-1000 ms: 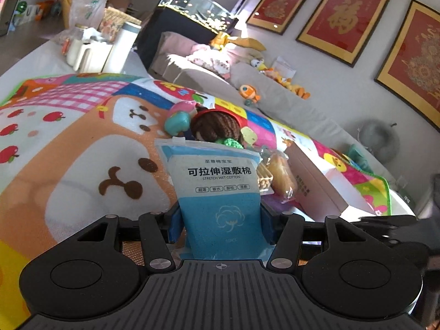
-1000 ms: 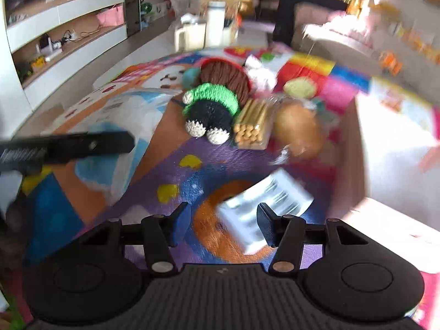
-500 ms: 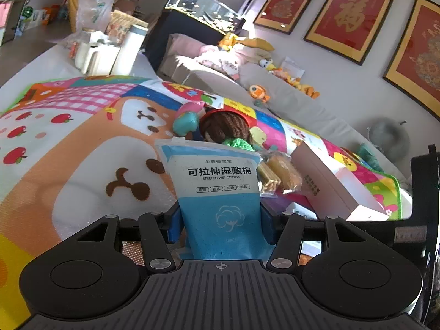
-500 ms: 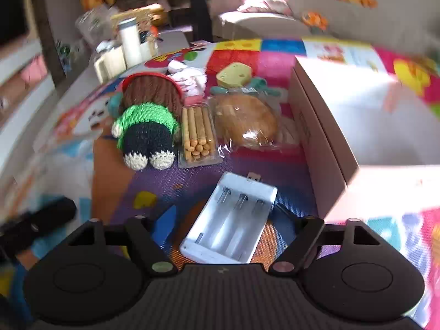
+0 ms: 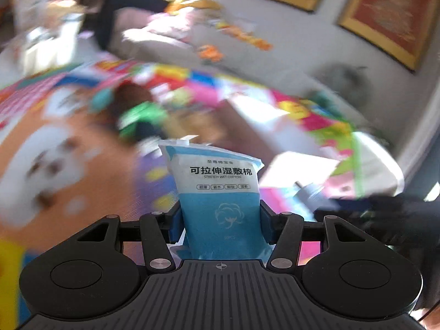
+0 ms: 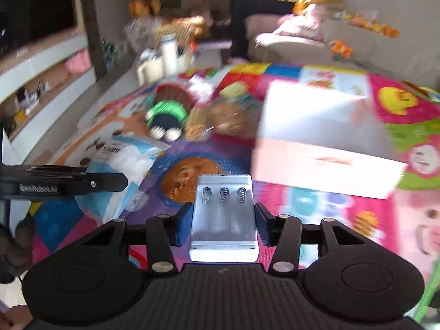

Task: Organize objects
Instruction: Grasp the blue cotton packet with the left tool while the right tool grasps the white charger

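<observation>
My left gripper (image 5: 220,224) is shut on a blue and white pouch of wet cotton pads (image 5: 218,189), held upright above the mat. The pouch also shows in the right wrist view (image 6: 121,165), with the left gripper's black finger (image 6: 68,183) across it. My right gripper (image 6: 222,227) is shut on a white battery charger (image 6: 224,217) with three springs, held above the colourful play mat (image 6: 192,173). An open white cardboard box (image 6: 316,137) sits to the right on the mat. It appears blurred in the left wrist view (image 5: 255,126).
A green and brown knitted doll (image 6: 167,115), a pack of biscuit sticks (image 6: 196,123) and a wrapped bun (image 6: 228,117) lie beyond the charger. White bottles (image 6: 165,57) stand at the mat's far edge. A sofa (image 6: 288,44) with toys runs behind.
My right gripper closed on the battery charger and lifted it off the mat. My left gripper swung right with the pouch, towards the box; both views are motion-blurred.
</observation>
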The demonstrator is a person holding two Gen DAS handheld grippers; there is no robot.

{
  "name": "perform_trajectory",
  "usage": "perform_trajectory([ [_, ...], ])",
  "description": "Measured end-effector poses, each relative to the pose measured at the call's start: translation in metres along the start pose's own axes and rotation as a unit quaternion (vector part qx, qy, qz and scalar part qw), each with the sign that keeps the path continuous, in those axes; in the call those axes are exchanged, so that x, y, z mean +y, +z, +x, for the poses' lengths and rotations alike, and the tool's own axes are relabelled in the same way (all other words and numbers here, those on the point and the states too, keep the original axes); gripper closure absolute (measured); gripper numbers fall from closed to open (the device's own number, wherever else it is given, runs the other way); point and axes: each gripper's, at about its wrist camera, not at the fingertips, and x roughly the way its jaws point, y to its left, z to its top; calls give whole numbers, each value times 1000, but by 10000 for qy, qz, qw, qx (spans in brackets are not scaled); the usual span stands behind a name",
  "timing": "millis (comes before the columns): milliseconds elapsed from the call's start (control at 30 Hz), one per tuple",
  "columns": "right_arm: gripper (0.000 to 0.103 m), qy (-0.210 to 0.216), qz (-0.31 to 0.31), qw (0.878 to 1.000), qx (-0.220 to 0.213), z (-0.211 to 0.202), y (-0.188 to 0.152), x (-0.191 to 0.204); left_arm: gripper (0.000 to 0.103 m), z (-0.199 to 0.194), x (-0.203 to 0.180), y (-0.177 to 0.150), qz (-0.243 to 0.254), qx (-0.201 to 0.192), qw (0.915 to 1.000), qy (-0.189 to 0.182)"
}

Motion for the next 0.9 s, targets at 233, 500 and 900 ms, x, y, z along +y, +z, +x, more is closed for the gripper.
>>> perform_trajectory([
  [233, 56, -459, 721, 9925, -880, -43, -18, -60, 45, 99, -101, 92, 401, -214, 9980, -439],
  [500, 56, -844, 1343, 9822, -1002, -54, -20, -115, 46, 210, -114, 93, 327, 675, 9933, 884],
  [900, 56, -686, 934, 9883, -997, 27, 74, -151, 49, 111, -69, 89, 27, -148, 9964, 829],
])
